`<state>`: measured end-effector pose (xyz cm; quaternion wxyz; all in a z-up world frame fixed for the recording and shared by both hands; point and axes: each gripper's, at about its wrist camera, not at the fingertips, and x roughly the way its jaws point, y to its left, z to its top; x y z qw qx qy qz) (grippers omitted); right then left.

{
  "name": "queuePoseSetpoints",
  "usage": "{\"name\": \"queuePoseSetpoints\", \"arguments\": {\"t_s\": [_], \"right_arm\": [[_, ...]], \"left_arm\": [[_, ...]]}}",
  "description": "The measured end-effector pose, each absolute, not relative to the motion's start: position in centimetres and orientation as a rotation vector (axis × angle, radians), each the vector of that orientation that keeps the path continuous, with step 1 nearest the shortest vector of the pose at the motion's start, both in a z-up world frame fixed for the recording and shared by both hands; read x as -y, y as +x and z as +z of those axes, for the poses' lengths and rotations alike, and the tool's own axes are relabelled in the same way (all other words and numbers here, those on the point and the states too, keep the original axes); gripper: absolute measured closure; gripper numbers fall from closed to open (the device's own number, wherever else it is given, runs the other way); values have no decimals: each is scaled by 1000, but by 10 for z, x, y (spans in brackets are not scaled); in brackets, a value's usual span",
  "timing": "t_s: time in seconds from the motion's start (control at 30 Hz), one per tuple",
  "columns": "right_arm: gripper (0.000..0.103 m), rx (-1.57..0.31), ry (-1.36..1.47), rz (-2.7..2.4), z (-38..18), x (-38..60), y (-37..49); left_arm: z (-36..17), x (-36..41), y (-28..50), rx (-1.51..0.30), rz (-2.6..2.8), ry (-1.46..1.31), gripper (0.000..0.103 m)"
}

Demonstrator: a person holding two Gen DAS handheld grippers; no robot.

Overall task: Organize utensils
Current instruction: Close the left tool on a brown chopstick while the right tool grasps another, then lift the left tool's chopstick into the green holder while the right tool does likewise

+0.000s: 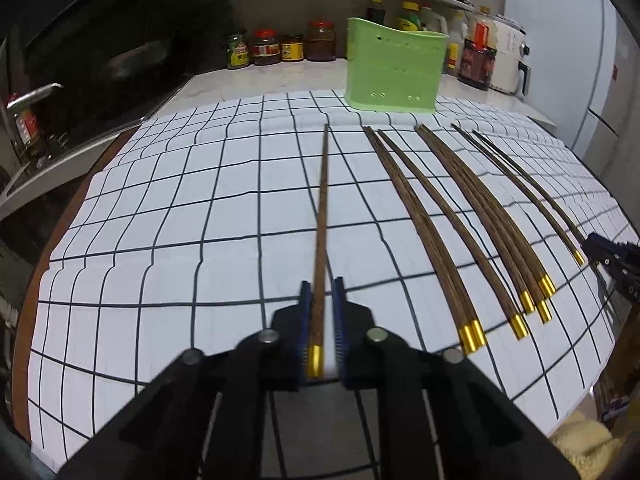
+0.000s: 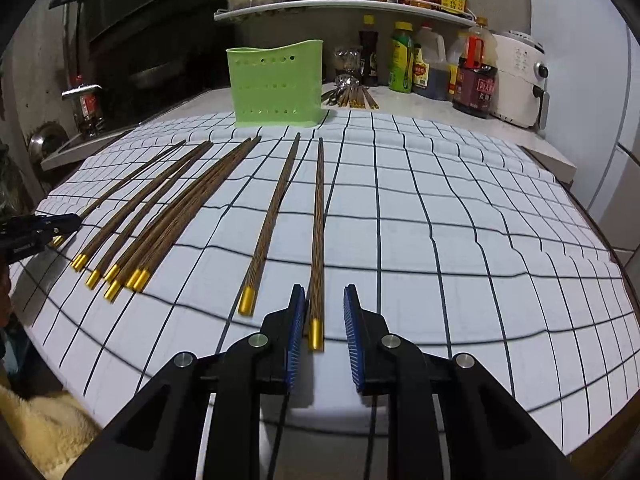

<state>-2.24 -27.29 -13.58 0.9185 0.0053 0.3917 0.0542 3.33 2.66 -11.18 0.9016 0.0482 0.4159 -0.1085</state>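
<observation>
Several brown wooden chopsticks with gold end caps lie on a white checked cloth (image 1: 160,208). In the left wrist view one chopstick (image 1: 322,200) lies between the blue pads of my left gripper (image 1: 321,292), jaws narrow but with a gap on the right side. Other chopsticks (image 1: 472,216) lie to its right. In the right wrist view my right gripper (image 2: 325,300) is open around the gold-capped end of a chopstick (image 2: 318,232), near its left pad. A green perforated utensil holder (image 1: 394,68) stands upright at the cloth's far edge; it also shows in the right wrist view (image 2: 276,88).
Sauce bottles and jars (image 2: 436,64) and a white appliance (image 2: 520,76) line the back of the counter under a shelf. Spoons and more chopsticks (image 2: 352,94) lie behind the holder. A sink with a tap (image 2: 80,92) is at the left. The counter edge is near me.
</observation>
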Motion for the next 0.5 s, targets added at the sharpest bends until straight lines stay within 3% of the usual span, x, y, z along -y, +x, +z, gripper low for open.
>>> {"name": "queuePoseSetpoints", "arguments": {"t_s": [0.27, 0.5], "right_arm": [[96, -789, 99, 115, -112, 281, -30], [96, -613, 160, 131, -43, 292, -39]], "left_arm": [[-94, -25, 26, -808, -245, 82, 96], [-23, -26, 18, -599, -301, 72, 96]]}}
